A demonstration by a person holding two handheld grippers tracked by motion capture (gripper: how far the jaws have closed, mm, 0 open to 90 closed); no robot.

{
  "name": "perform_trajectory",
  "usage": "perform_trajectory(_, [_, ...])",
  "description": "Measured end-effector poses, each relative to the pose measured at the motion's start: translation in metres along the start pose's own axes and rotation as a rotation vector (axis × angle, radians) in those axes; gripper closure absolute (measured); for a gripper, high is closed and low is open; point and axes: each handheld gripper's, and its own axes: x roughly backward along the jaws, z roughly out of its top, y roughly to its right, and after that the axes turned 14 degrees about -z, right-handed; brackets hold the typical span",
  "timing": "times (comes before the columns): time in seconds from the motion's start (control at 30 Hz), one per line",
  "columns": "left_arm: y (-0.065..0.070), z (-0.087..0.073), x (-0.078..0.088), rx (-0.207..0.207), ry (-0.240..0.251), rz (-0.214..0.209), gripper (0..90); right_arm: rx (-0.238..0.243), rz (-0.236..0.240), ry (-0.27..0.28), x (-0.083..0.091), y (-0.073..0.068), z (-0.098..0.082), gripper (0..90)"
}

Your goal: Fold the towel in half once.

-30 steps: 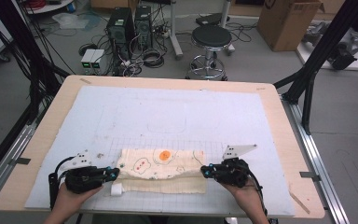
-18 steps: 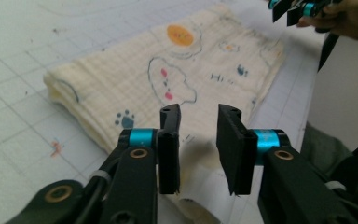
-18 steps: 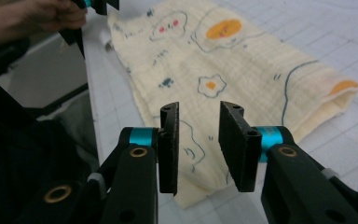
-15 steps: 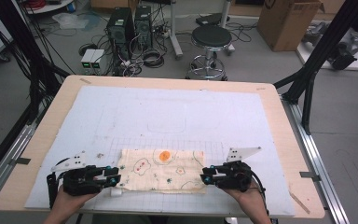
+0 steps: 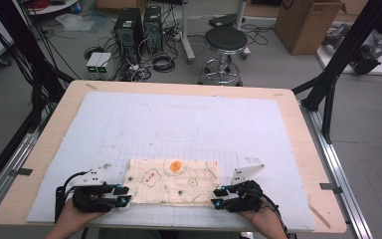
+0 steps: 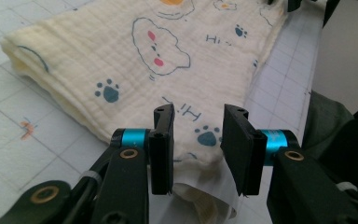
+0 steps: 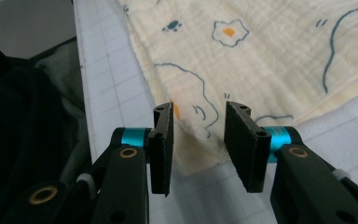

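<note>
Folded printed muslin cloth (image 5: 173, 181) lies flat near the tabletop's (image 5: 298, 129) front edge. Left gripper (image 6: 198, 140) and right gripper (image 7: 199, 140) sit at its near corners, jaws just opened, gripping nothing. Looks like post-fold release; next move: re-grip corners or back off.

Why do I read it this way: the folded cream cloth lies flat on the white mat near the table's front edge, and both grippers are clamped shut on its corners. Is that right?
Not quite. The cloth does lie folded on the mat, but neither gripper is clamped. In both gripper views the jaws stand apart, having just opened: the left gripper and the right gripper have a corner below the gap, unpinched.
</note>
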Motion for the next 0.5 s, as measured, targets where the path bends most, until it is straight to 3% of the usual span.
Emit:
perform_trajectory(0.2, [-0.0016,-0.0005,-0.0012,0.008,-0.001,0.038,75.8,0.009,0.005,0.008,0.0014,0.0012,0.0019,82.6])
perform_trajectory(0.33, [-0.0015,0.0008,0.0027,0.000,0.032,0.041,82.7,0.008,0.008,0.030,0.0044,0.0000,0.0057,84.8])
perform_trajectory(0.5, [0.0003,0.0010,0.0034,-0.010,0.035,0.055,87.0,0.007,0.006,0.044,0.0070,-0.0026,0.0088,85.2])
